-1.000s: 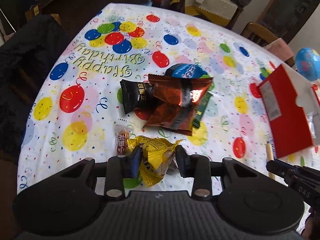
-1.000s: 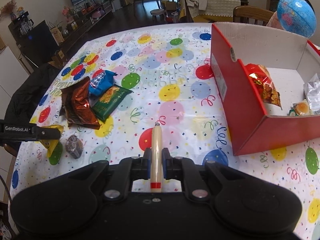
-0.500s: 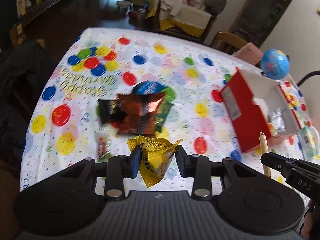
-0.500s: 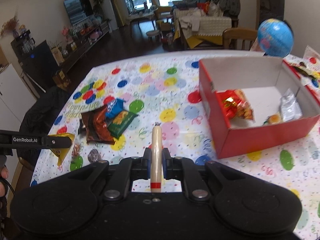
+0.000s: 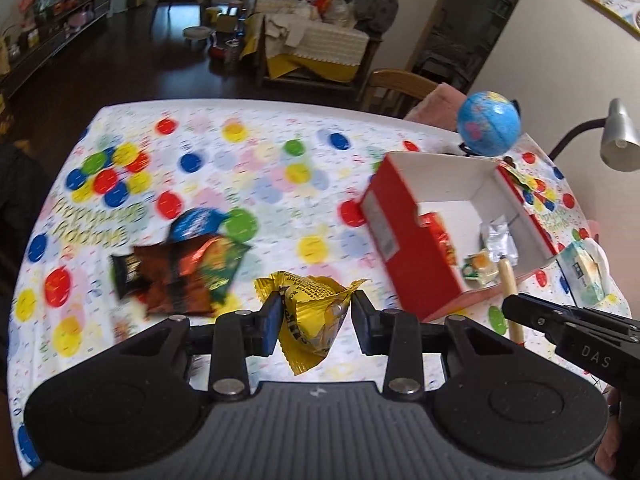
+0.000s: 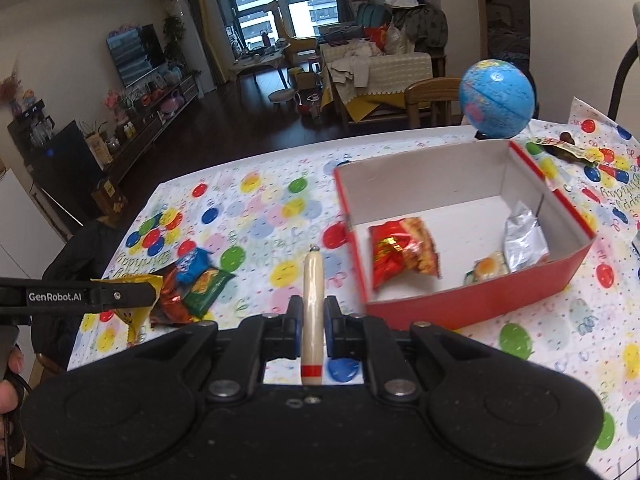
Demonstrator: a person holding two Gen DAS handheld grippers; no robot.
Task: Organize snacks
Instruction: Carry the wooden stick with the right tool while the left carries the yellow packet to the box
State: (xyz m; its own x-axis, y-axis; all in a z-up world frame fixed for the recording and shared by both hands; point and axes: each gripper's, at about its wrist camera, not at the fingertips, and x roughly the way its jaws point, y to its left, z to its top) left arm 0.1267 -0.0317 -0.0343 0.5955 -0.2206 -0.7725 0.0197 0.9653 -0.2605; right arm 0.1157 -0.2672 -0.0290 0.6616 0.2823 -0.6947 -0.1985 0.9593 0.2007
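Now the red box [image 6: 472,312] lies ahead-right of the right gripper [image 6: 313,322], clamped on its sausage stick [image 6: 313,312] (lengthwise, tip forward), nearer than the left gripper [image 5: 314,316], pinching a yellow packet [image 5: 310,320].

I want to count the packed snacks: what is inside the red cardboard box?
Inside the red cardboard box: a red snack bag, a silver foil packet, a small egg-print packet. The near wall hides the front floor.

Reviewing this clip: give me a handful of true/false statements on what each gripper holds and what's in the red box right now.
1. The left gripper is shut on a yellow snack packet. True.
2. The right gripper is open. False: it is shut on a sausage stick.
3. The red box holds no snacks. False: a red packet and a silver packet lie inside.
4. The globe stands beyond the box. True.
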